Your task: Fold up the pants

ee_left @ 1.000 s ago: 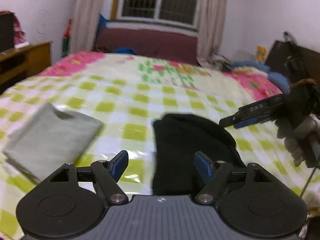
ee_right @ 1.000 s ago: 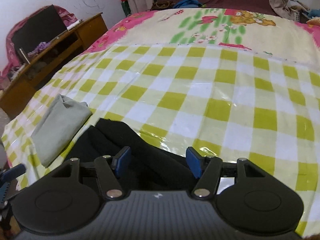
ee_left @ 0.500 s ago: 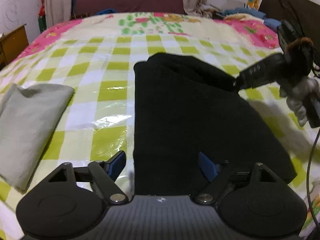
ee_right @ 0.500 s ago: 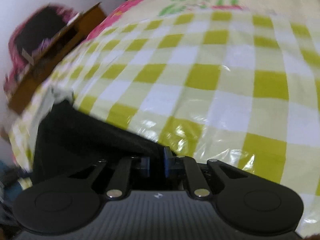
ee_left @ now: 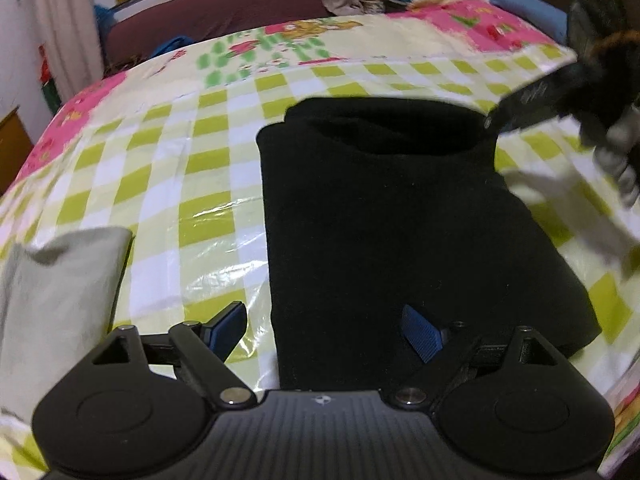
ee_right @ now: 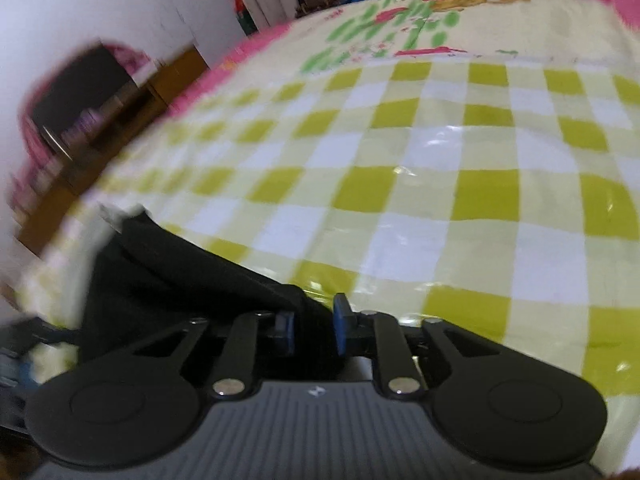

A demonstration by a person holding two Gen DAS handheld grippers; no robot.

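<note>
The checked bed cover [ee_left: 160, 168] lies bare between the black pants [ee_left: 400, 220] and the grey folded cloth [ee_left: 60, 300] at left. Beyond the pants the bed is free up to the maroon headboard [ee_left: 220, 12].

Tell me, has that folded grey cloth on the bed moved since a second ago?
Cannot tell. The grey cloth sits lower and further left in the left wrist view, but the checked sheet has shifted with it, so the camera's own motion may explain that.
</note>
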